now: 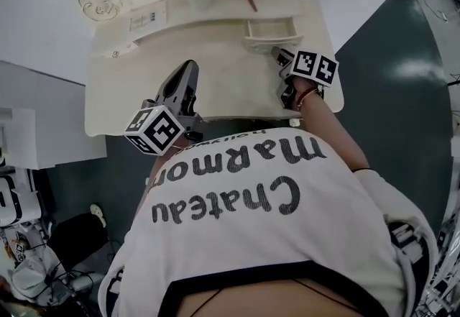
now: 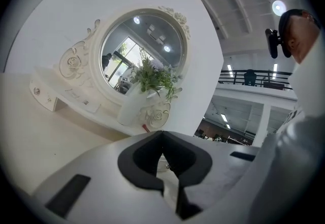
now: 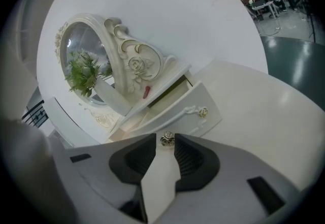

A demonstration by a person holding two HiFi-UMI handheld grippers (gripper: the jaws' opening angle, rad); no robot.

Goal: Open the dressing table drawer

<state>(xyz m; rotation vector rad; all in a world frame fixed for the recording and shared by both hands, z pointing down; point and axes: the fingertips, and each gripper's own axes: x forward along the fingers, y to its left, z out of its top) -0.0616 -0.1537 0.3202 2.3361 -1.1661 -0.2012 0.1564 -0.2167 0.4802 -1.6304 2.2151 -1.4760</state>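
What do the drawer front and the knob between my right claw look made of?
Drawer front: probably painted wood or fibreboard, smooth cream-white satin coat with raised scrollwork.
Knob: seems metal, pale gold and shiny, with glints on its flower shape; plated plastic is possible.

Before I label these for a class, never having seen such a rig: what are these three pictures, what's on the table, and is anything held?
No robot: a person holds a two-jaw gripper in each hand. The head view looks down from the person's head; the other two views look along each gripper's jaws. On the dressing table stand an oval mirror, a vase of greenery and a small red item. The right gripper is shut on a knob of the pulled-out drawer; the left gripper is shut and empty.
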